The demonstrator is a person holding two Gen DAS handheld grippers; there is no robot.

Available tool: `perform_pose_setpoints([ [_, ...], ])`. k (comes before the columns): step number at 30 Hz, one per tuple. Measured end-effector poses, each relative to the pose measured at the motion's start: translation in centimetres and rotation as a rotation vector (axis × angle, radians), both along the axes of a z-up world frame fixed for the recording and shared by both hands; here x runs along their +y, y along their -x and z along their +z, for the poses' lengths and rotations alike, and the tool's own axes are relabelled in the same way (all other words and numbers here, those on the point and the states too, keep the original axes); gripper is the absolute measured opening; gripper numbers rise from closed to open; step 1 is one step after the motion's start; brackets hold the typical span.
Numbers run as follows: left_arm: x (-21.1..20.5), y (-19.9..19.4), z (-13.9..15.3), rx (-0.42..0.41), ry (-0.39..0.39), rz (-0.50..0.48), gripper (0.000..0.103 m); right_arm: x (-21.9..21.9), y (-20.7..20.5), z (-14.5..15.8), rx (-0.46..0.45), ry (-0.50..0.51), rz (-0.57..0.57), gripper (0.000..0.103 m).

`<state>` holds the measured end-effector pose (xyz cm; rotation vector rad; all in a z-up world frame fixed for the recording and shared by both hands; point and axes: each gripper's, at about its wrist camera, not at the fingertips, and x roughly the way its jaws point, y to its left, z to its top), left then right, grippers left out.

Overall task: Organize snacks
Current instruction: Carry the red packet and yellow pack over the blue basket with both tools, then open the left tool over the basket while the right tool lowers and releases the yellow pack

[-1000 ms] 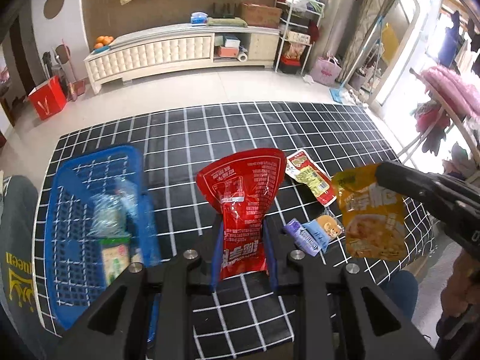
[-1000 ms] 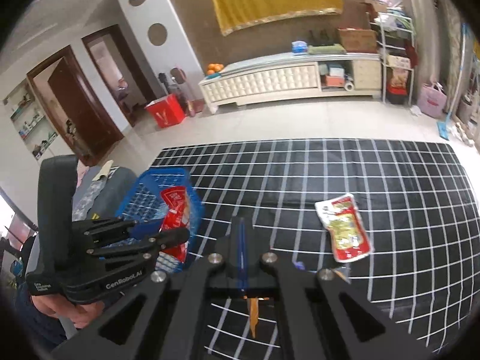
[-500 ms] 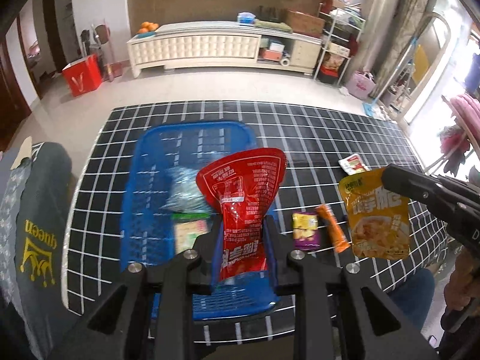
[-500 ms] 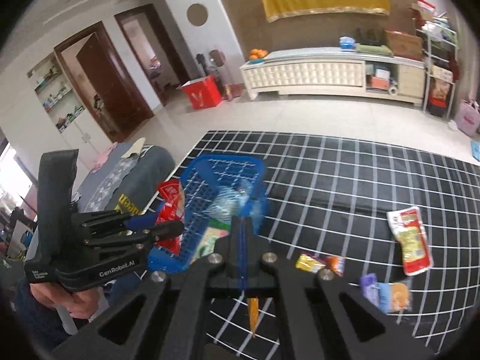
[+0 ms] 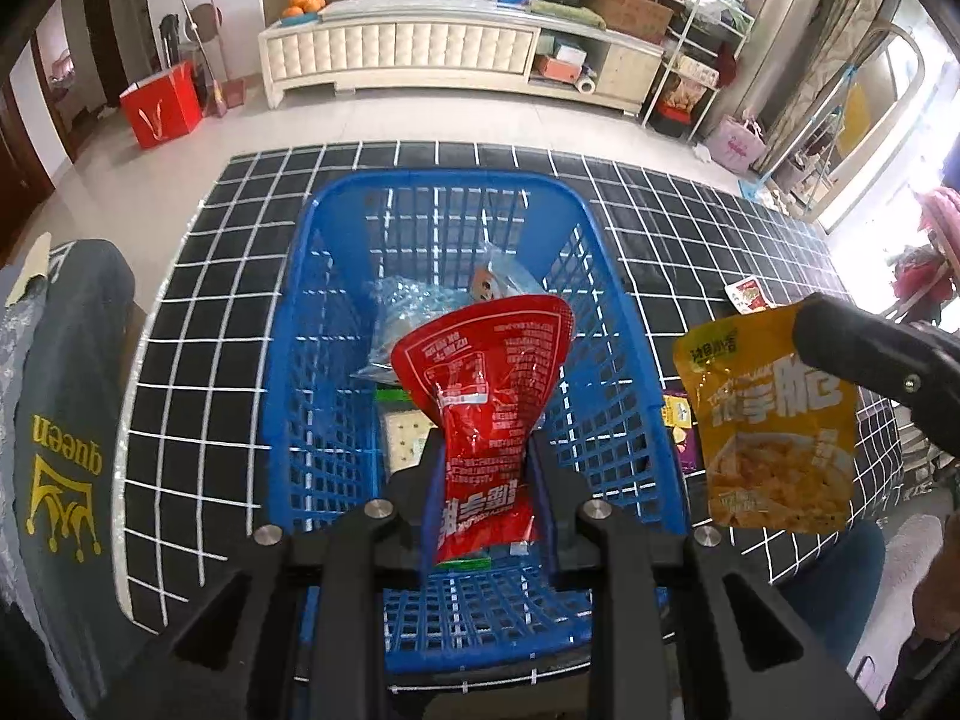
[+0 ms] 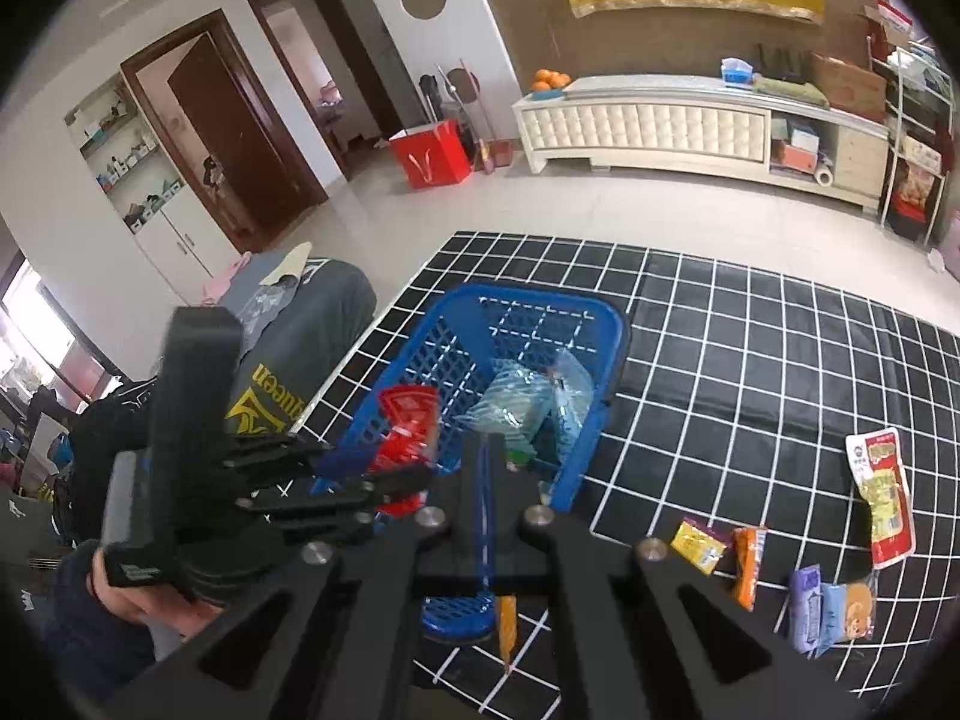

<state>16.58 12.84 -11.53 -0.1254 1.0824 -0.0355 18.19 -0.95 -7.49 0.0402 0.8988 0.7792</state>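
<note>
Left hand-held gripper [image 5: 483, 468]: clamped on the lower half of a red pouch [image 5: 483, 396], held upright above the blue basket [image 5: 312, 324] — placed, I judge, so that letting go drops the pouch straight in.
Right hand-held gripper [image 6: 489, 516]: pinched tight on a yellow pouch [image 5: 774, 420], seen edge-on in its own camera; it hangs just right of the basket, apparently next in line.
Basket contents: a clear crinkled bag [image 5: 414, 312] and a green-edged packet [image 5: 405, 438] lie inside already.
Snacks not yet gathered: a red-and-yellow sachet [image 6: 879, 495], a small yellow packet [image 6: 699, 543], an orange stick [image 6: 747, 564] and a purple-and-blue pair [image 6: 831, 603] lie on the checked worktop [image 6: 750, 348], well right of the basket.
Writing: both pouches carry large Chinese characters (the red one's appear upside down); a grey cloth [image 5: 66, 408] at the left reads "queen" under a crown.
</note>
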Motion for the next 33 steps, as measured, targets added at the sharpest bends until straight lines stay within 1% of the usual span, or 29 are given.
perform_pose_setpoints([
  [3, -0.4, -0.8, -0.8, 0.015, 0.009, -0.009, 0.025, 0.2, -0.2, -0.1, 0.004, 0.006, -0.003, 0.002],
  [5, -0.7, -1.3, -1.2, 0.023, 0.015, -0.025, 0.028, 0.1, -0.3, -0.1, 0.005, 0.009, -0.009, 0.002],
  [6, -0.9, -1.6, -1.5, 0.03, 0.02, -0.038, 0.033, 0.1, -0.4, -0.1, 0.006, 0.01, -0.011, 0.002],
  [7, -1.1, -2.0, -1.7, 0.035, 0.022, -0.047, 0.041, 0.1, -0.5, -0.1, 0.006, 0.011, -0.014, 0.002],
  [10, -1.3, -2.5, -1.8, 0.031, 0.007, -0.042, 0.053, -0.1, -0.7, 0.2, 0.002, 0.013, -0.028, 0.002],
  [11, -1.3, -2.6, -1.7, 0.028, -0.002, -0.033, 0.054, -0.3, -0.7, 0.4, 0.0, 0.012, -0.032, 0.002],
  [15, -1.2, -2.2, -0.6, 0.004, 0.008, -0.033, 0.055, -0.8, -0.7, 0.7, -0.006, 0.009, -0.039, 0.002],
  [19, -0.9, -1.0, 0.7, -0.022, -0.002, -0.022, 0.055, -0.8, -0.3, 0.9, -0.007, 0.0, -0.034, 0.002],
  [27, 0.2, 1.8, 3.1, -0.066, -0.041, 0.009, 0.055, 0.5, 0.8, 1.7, -0.024, -0.013, 0.002, 0.002],
  [33, 2.1, 3.5, 3.8, -0.084, -0.049, 0.051, 0.055, 2.2, 1.2, 1.2, -0.015, -0.01, 0.027, 0.002],
])
